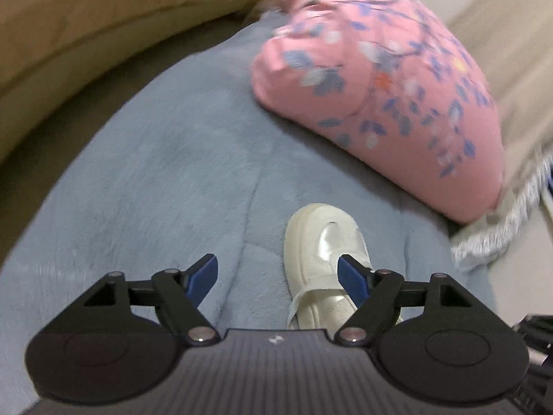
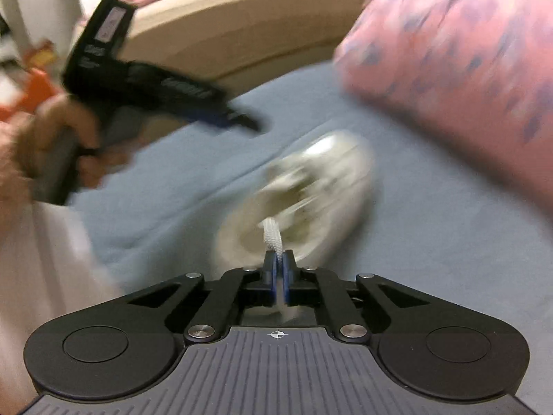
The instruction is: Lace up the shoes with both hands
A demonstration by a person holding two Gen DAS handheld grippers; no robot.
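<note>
Left wrist view: left gripper [image 1: 278,278] with fingers wide apart, holding nothing, over a white shoe [image 1: 323,263] on a grey blanket [image 1: 155,180]; its right finger [image 1: 352,282] covers part of the shoe. Pink cushion [image 1: 376,83] lies beyond the toe, near but apart. Right gripper [image 2: 279,273] is clamped on a white lace [image 2: 271,237] — shoe behind it heavily blurred, eyelets unreadable. A hand [image 2: 65,145] grips the left gripper's handle.

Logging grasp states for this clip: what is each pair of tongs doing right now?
Left tongs: open, holding nothing, above the shoe.
Right tongs: closed on the lace.
</note>
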